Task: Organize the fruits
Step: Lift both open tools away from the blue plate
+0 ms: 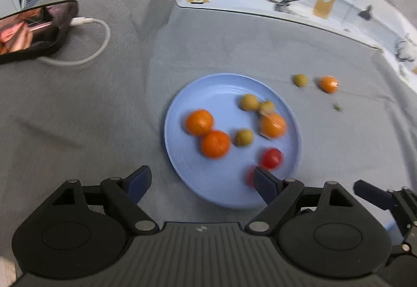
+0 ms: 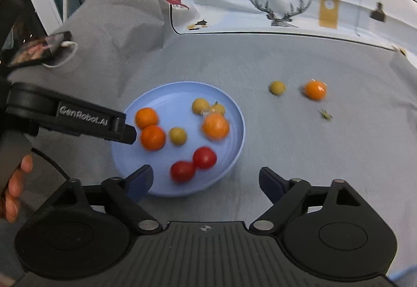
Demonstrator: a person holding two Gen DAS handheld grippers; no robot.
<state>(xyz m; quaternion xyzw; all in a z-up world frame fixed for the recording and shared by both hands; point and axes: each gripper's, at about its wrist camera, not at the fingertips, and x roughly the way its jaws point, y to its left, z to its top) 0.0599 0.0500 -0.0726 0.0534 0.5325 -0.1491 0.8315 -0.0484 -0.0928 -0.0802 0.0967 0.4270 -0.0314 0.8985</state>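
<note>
A blue plate (image 1: 208, 182) (image 2: 166, 96) lies on the grey cloth. It holds three oranges (image 2: 152, 137), three small yellow-green fruits (image 2: 177, 135) and two red tomatoes (image 2: 204, 157). One yellow-green fruit (image 2: 277, 88) (image 1: 300, 80) and one orange (image 2: 315, 89) (image 1: 328, 84) lie on the cloth right of the plate. My left gripper (image 1: 202, 182) is open and empty over the plate's near-left edge; it also shows in the right wrist view (image 2: 129, 134). My right gripper (image 2: 206, 181) is open and empty at the plate's near-right edge.
A phone (image 1: 34, 31) with a white cable (image 1: 96, 49) lies at the far left. A white printed cloth (image 2: 286, 0) covers the back. A small green stem bit (image 2: 325, 114) lies on the cloth right of the plate.
</note>
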